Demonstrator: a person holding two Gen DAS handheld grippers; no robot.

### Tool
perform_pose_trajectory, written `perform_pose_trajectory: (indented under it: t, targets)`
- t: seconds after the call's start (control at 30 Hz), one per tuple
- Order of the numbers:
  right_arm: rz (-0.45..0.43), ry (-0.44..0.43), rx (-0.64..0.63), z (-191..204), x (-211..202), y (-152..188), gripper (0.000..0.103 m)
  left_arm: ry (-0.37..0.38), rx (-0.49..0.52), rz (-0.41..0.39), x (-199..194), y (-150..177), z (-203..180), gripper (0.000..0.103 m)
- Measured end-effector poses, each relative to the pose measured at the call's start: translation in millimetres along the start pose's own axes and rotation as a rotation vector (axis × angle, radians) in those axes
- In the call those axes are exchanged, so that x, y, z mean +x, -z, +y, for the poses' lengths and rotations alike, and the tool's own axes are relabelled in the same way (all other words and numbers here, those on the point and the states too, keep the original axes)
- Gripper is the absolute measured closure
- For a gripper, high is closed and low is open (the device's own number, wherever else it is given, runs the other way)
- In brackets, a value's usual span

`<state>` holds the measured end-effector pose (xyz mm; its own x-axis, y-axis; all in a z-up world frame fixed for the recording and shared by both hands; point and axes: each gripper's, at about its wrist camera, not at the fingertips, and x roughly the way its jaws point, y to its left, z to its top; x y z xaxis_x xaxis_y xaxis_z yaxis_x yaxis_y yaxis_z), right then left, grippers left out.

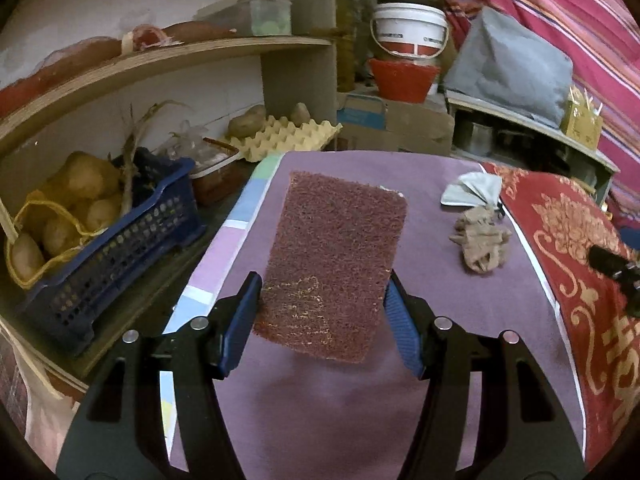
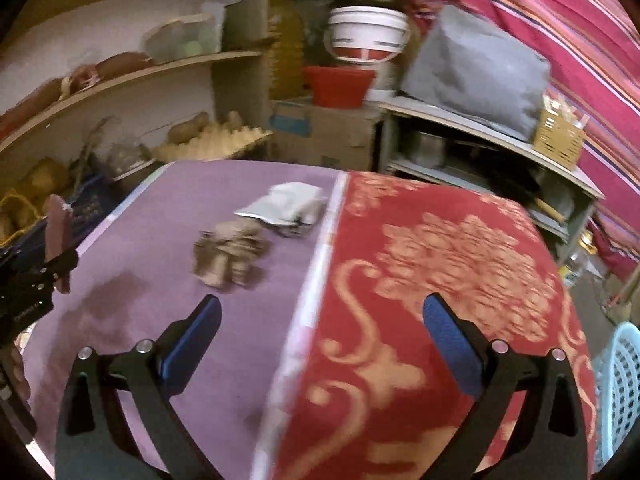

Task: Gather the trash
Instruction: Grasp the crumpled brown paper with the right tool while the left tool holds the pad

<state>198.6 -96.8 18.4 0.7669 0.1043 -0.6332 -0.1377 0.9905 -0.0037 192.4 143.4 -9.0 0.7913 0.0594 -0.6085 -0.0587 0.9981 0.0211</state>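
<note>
My left gripper is shut on a maroon scouring pad and holds it above the purple cloth; the pad shows edge-on at the left of the right wrist view. A crumpled brown paper wad lies on the cloth to the right, with a grey-white wrapper just beyond it. In the right wrist view the wad and the wrapper lie ahead and left of my right gripper, which is open and empty above the red patterned cloth.
A blue crate of potatoes, an egg tray and wooden shelves stand to the left. Buckets, a cardboard box and a grey covered item stand behind. A light blue basket is at the right edge.
</note>
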Motion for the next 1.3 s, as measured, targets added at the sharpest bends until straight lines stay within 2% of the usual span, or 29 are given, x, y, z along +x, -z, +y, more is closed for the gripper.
perform_pose_trajectory:
  t: [0.2,0.6,0.63,0.67,0.73,0.77,0.9,1.07,1.17,1.23,1.3]
  targets:
    - [0.052,-0.018,-0.043,40,36,-4,0.005,-0.014,0.008,0.008,6,1,7,0.043]
    - [0.097,0.039,-0.066,67,79,-13,0.007,-0.018,-0.037,0.006,28,1,31,0.043]
    - [0.101,0.043,-0.077,68,82,-12,0.012,-0.019,-0.036,0.005,29,1,31,0.043]
    - [0.111,0.035,-0.086,69,84,-12,0.025,-0.019,-0.035,0.003,30,0,31,0.043]
    - [0.125,-0.028,-0.067,65,87,-12,0.035,-0.016,-0.039,0.002,30,-1,30,0.043]
    - [0.130,-0.037,-0.065,64,87,-12,0.046,-0.015,-0.040,0.001,30,-1,29,0.043]
    - [0.119,-0.061,-0.071,58,77,-12,0.054,-0.011,-0.030,0.001,28,-3,22,0.043]
    - [0.107,-0.082,-0.040,34,52,-9,0.055,-0.013,-0.011,-0.003,20,-7,8,0.043]
    - [0.087,-0.079,-0.032,12,28,-5,0.077,0.009,-0.008,-0.007,12,-11,-4,0.043]
    - [0.070,-0.069,-0.019,-6,10,-1,0.078,0.029,0.003,-0.014,6,-13,-15,0.043]
    - [0.060,-0.058,-0.004,-27,-5,6,0.084,0.051,0.033,-0.026,-1,-15,-31,0.043]
